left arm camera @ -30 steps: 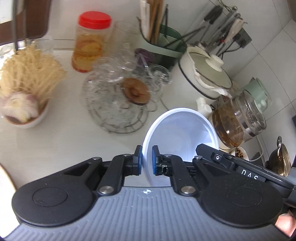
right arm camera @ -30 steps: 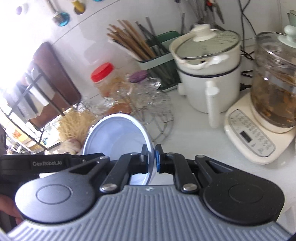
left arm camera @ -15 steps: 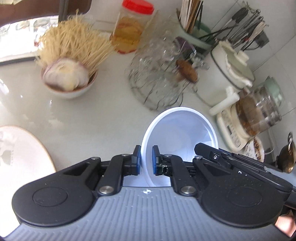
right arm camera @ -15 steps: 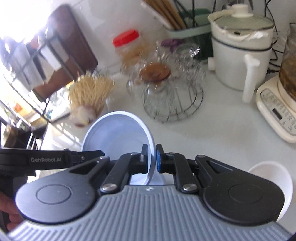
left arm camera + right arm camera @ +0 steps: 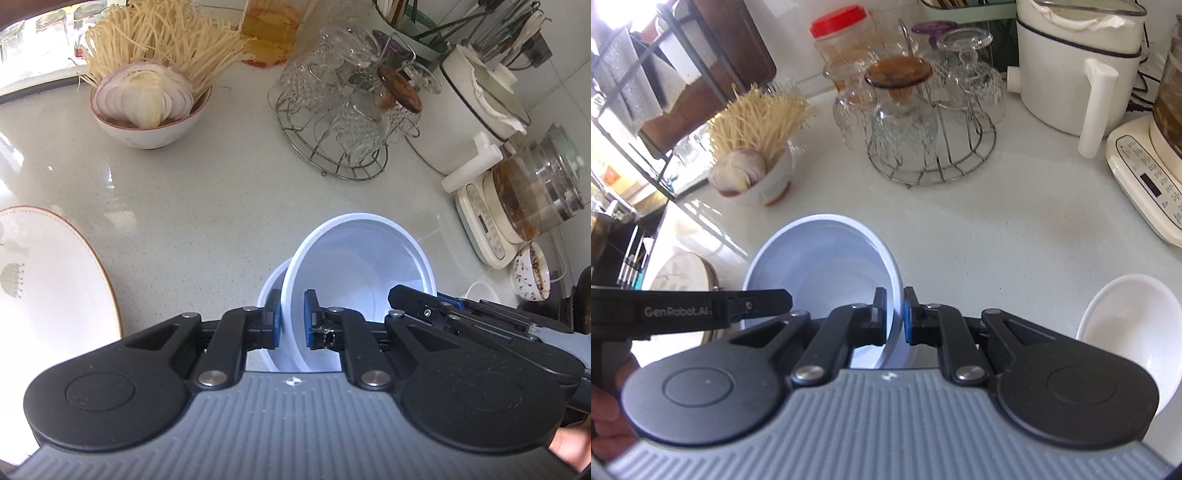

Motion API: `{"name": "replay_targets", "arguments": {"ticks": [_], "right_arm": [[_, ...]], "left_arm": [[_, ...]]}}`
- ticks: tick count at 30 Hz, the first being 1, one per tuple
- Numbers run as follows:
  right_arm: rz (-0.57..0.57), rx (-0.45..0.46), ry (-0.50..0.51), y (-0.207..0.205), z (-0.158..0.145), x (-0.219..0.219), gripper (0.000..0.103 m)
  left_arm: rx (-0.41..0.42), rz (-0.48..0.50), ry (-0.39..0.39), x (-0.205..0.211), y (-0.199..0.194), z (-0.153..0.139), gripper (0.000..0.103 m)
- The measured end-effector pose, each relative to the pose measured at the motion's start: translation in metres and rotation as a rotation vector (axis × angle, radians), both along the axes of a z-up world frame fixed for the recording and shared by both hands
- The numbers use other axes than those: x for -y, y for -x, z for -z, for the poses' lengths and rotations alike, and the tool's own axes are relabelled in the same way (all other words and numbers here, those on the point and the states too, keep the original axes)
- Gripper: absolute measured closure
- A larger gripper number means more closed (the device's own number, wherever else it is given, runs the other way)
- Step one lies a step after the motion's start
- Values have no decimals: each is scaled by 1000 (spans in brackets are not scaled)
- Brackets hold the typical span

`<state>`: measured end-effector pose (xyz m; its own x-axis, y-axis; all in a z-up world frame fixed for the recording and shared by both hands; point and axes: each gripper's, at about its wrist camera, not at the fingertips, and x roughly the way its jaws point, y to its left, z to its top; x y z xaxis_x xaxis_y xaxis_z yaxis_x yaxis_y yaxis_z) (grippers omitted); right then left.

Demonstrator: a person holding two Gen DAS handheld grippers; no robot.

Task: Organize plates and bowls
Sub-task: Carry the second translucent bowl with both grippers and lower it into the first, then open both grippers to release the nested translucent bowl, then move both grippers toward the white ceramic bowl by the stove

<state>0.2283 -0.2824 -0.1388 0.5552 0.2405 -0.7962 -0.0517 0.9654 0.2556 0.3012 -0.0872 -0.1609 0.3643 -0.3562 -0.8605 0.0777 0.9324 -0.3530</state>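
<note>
Both grippers hold one white bowl [image 5: 362,266] by opposite sides of its rim, low over the counter. My left gripper [image 5: 291,323] is shut on its left rim. My right gripper [image 5: 894,319] is shut on the right rim of the same bowl [image 5: 827,266]. A second white bowl [image 5: 271,291] sits just beneath it, its rim showing under the left side. Another white bowl [image 5: 1130,317] stands at the right. A white plate with a brown rim [image 5: 48,280] lies at the left; it also shows in the right wrist view [image 5: 683,273].
A bowl of noodles and sliced onion [image 5: 151,99] stands at the back left. A wire rack of upturned glasses [image 5: 343,122] stands behind. A white pot [image 5: 476,110], a glass kettle on its base [image 5: 528,199] and a small patterned cup [image 5: 532,273] line the right.
Both grippers carried the bowl back and downward, away from the rack and pot. The second bowl underneath and the plate have come into view.
</note>
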Motion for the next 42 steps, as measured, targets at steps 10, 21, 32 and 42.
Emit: {"name": "replay_targets", "arguments": {"ticks": [10, 21, 32, 42], "right_arm": [[8, -2, -7, 1, 3, 5, 90], [17, 9, -40, 1, -3, 14, 78], [56, 148, -63, 21, -44, 23, 62], [154, 287, -40, 53, -86, 42, 62]], "left_arm": [[-14, 6, -31, 8, 2, 4, 90], [46, -13, -53, 4, 2, -12, 60], [163, 56, -45, 11, 17, -57, 60], [305, 128, -33, 30, 31, -111, 60]]}}
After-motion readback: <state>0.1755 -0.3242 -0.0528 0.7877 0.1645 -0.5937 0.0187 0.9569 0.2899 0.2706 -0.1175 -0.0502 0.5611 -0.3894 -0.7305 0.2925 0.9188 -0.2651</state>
